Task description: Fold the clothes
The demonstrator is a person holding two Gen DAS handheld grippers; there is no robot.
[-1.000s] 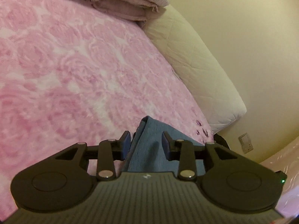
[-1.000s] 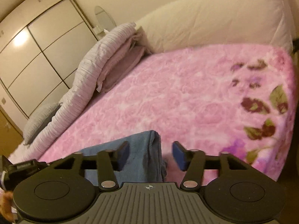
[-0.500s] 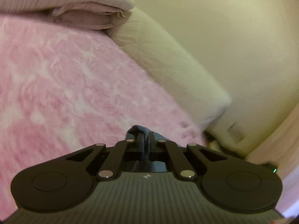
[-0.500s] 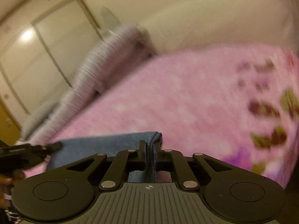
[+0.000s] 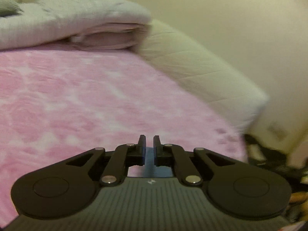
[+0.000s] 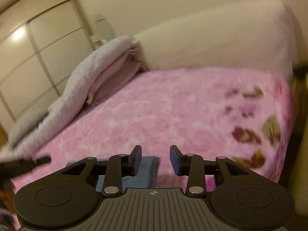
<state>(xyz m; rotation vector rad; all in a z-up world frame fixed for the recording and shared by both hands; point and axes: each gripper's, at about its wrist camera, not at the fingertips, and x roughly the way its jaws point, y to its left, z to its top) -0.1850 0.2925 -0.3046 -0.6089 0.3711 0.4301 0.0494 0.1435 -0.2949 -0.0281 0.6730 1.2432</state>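
**Blue garment at bed's near edge**

Left gripper (image 5: 149, 141) — jaws nearly together and easing apart, a strip of folded blue denim-like garment (image 5: 149, 160) between them; whether the pads press it, cannot tell. Right gripper (image 6: 156, 152) — jaws parting, released, the garment's (image 6: 148, 170) folded edge below the gap. It lies on the fuzzy pink floral blanket (image 6: 173, 111). Beyond: folded pale striped quilt (image 5: 63, 25), cream quilted mattress (image 5: 194, 65) against the wall. No legible writing.
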